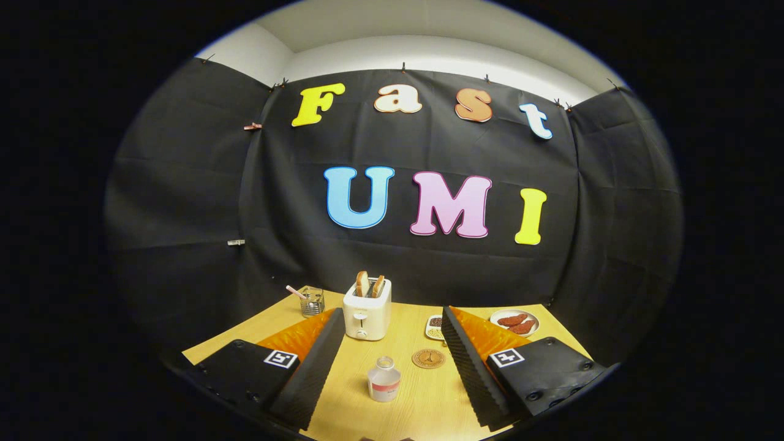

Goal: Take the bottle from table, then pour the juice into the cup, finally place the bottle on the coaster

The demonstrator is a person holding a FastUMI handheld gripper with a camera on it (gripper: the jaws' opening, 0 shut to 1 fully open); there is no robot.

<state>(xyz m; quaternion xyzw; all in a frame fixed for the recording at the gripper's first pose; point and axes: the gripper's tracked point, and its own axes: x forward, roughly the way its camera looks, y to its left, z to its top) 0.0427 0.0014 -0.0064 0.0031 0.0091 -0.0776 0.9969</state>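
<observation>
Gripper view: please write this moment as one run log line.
tool open | bottle upright between fingers, untouched | coaster bare, beside bottle | cup beyond, by toaster

Soft, even light falls from overhead, brightest on the pale strip of wall above the black cloth. The light wooden table is well lit and shows a mild sheen, with no harsh glare. The small clear plastic bottle and the white toaster cast only faint, short shadows. Fisheye distortion bows the table's edges and curves the cloth seams toward the rim, where the picture darkens. The centre is sharp; small distant things look slightly soft.
</observation>
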